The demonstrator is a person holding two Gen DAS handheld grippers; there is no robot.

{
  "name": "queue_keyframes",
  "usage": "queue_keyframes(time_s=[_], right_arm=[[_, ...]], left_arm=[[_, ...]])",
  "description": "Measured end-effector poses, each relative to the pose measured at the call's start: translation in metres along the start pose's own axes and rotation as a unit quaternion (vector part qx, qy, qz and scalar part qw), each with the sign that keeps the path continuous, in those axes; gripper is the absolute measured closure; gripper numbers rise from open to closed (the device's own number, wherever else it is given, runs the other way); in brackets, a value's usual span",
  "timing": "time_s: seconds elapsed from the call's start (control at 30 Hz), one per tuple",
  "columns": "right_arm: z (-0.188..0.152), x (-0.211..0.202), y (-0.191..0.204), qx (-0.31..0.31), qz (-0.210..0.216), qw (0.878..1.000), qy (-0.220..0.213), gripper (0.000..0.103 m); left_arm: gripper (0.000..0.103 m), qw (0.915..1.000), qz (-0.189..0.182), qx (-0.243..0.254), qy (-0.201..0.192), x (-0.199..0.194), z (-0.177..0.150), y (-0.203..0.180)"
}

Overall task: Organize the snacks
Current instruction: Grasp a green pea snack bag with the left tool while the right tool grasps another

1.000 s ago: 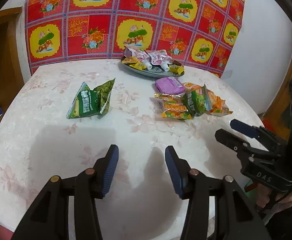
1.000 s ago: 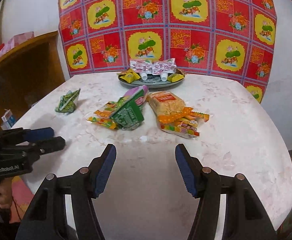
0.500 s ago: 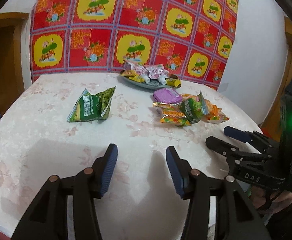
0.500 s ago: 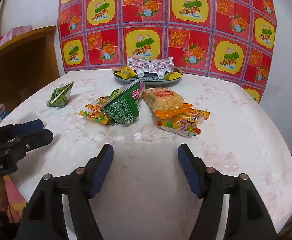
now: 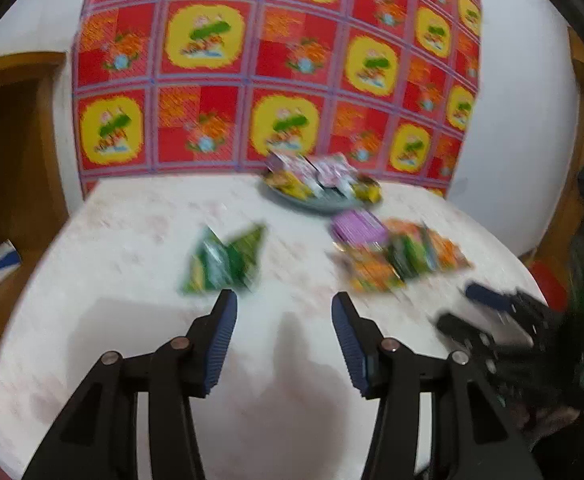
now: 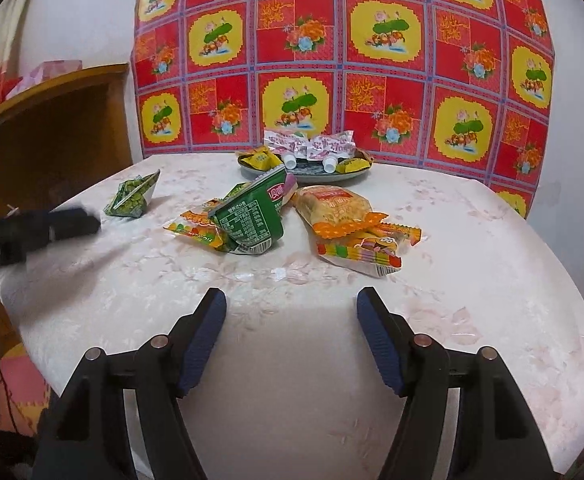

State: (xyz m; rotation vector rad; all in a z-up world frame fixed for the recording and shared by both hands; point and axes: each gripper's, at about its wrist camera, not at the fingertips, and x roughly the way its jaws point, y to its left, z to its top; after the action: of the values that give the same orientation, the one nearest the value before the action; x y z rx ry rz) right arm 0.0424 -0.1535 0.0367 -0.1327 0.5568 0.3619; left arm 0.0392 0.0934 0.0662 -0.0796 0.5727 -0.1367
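A green pea snack bag [image 5: 226, 262] lies alone on the white table [image 5: 132, 320], just ahead of my open, empty left gripper [image 5: 282, 314]; it also shows in the right wrist view [image 6: 134, 198]. A pile of snack packets lies mid-table: a green bag [image 6: 254, 216], an orange noodle pack [image 6: 334, 210], a striped candy pack [image 6: 362, 250] and a purple pack [image 5: 358, 228]. A grey plate [image 6: 312, 176] at the back holds several small snacks. My right gripper [image 6: 292, 316] is open and empty, short of the pile.
A red and yellow patterned cloth [image 6: 332, 60] hangs on the wall behind the table. A wooden cabinet [image 6: 52, 132] stands to the left. The table's edge curves round on the right [image 6: 552, 260]. The left wrist view is motion-blurred.
My left gripper has moved forward towards the green pea bag, which now sits close to its fingertips. My right gripper has edged a little closer to the pile. Both stay open.
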Motion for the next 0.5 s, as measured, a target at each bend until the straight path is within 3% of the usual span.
queue_keyframes(time_s=[0.07, 0.13, 0.27, 0.43, 0.5], right_arm=[[0.0, 0.0, 0.0, -0.001, 0.002, 1.0, -0.001, 0.032], [0.0, -0.001, -0.001, -0.002, 0.006, 1.0, -0.001, 0.031], [-0.001, -0.001, -0.001, -0.004, 0.015, 1.0, -0.004, 0.028], [0.001, 0.0, -0.002, -0.009, 0.028, 1.0, -0.004, 0.025], [0.001, 0.0, -0.003, -0.008, 0.034, 0.999, -0.004, 0.025]], left_arm=[[0.05, 0.9998, 0.01, 0.005, 0.017, 0.01, 0.016, 0.01], [0.043, 0.9985, -0.002, 0.017, 0.052, 0.029, 0.031, 0.016], [0.042, 0.9946, 0.015, -0.005, 0.103, 0.064, 0.048, 0.028], [0.044, 0.9934, 0.023, 0.002, 0.113, 0.077, 0.048, 0.028], [0.052, 0.993, 0.034, 0.009, 0.113, 0.079, 0.046, 0.026]])
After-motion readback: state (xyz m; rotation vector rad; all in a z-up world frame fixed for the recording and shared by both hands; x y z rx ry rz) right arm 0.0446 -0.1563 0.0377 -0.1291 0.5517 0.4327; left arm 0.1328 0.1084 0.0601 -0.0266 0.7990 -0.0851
